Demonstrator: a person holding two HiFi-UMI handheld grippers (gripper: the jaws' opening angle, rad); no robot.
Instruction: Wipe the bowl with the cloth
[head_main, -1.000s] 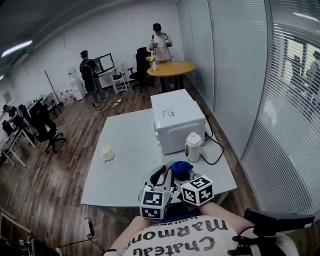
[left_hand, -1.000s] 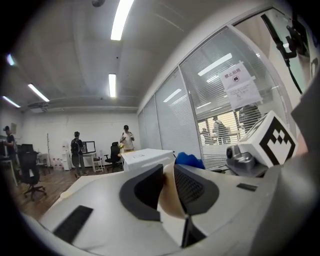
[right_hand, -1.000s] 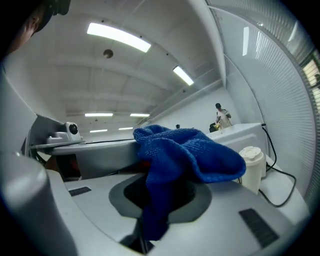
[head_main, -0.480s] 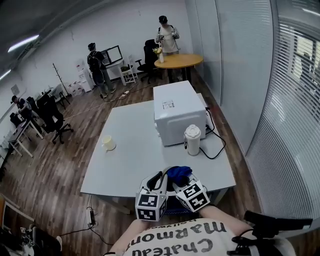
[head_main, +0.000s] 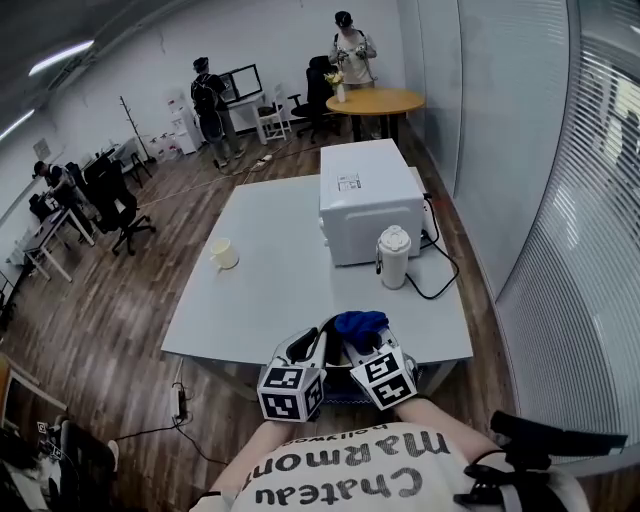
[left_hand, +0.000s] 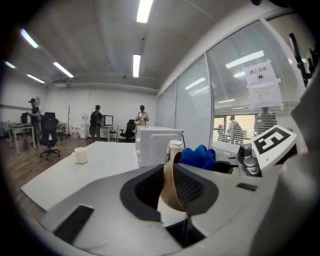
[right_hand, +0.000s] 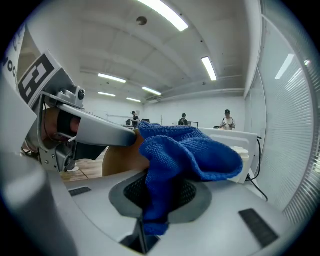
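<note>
A tan bowl is held on edge, its rim between the pads of my left gripper, whose jaws are closing on it. My right gripper is shut on a blue cloth, and the bunched cloth lies against the bowl. In the head view both grippers sit close together over the table's near edge, with the cloth on top between them. From the left gripper view the cloth shows just behind the bowl.
On the grey table stand a white box-shaped appliance, a white jug with a black cable beside it, and a cream cup at the left. Window blinds run along the right. People stand by a round wooden table far back.
Both grippers stay together at the near table edge with bowl and cloth. The head view has swung, so the table and appliance now sit further right in the picture.
</note>
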